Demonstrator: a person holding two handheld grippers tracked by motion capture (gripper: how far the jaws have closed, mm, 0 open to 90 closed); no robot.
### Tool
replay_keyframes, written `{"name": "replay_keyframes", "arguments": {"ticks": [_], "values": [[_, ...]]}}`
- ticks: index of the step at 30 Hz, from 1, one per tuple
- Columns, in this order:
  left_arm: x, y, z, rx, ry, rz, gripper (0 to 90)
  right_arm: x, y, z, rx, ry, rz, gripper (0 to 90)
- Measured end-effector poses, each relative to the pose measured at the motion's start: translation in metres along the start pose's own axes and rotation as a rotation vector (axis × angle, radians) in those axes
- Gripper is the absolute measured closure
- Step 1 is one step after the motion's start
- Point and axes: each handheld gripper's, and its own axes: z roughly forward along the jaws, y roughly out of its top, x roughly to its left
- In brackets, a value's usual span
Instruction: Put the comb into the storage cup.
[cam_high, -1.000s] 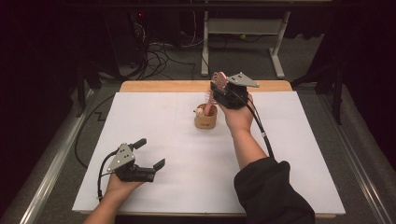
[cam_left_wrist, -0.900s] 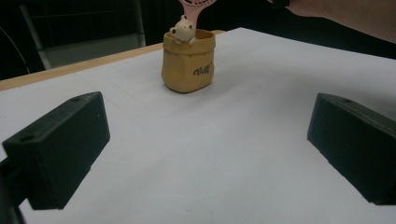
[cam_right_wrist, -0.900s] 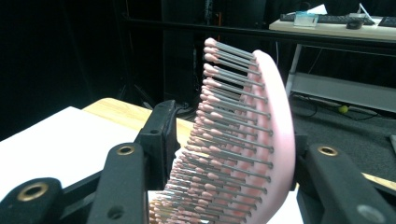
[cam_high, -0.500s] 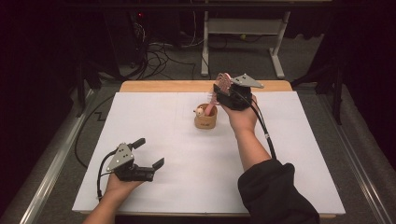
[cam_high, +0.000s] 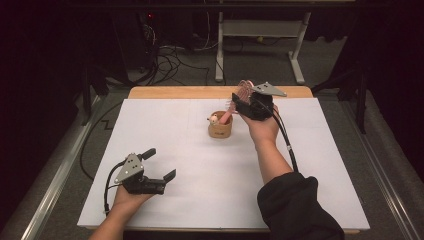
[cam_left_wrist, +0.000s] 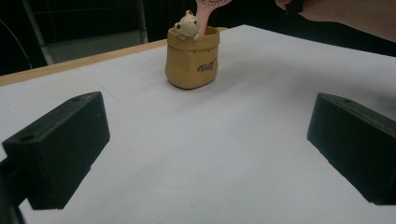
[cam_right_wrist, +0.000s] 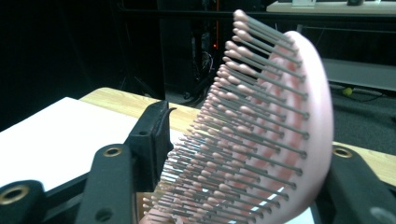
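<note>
Right gripper (cam_high: 239, 102): the jaws are set about the head of a pink brush (cam_right_wrist: 271, 135), bristles toward one jaw and the smooth back toward the other. The jaws have just been opening with the brush between them. In the right gripper view a slight gap appears at the bristle tips, so the grip is judged loosened rather than firm; whether the pads still press cannot be told for certain.

The brush is held head up and tilted, so that its handle (cam_high: 226, 116) runs down into the holder (cam_high: 220, 128), a small tan pot bearing a bear figure (cam_left_wrist: 187, 25) on its rim. The placing of the brush in the pot is judged nearly done, only the letting go remaining.

The holder stands on the white sheet (cam_high: 190, 200), seen from above at about 12 o'clock from the sheet's middle, just at 7 o'clock from the right gripper.

Left gripper (cam_high: 159, 165): the jaws are spread wide and hold nothing. It is rested on the sheet at about 8 o'clock, well apart from the holder and pointed toward it, and is judged parked so that the other hand has room.
</note>
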Motion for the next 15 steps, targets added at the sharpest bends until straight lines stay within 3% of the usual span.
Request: {"name": "replay_keyframes", "arguments": {"ticks": [15], "values": [[0.0032, 0.0001, 0.0003, 0.001, 0.012, -0.013, 0.0, -0.0082, -0.0055, -0.0043, 0.024, -0.017, 0.021, 39.6]]}}
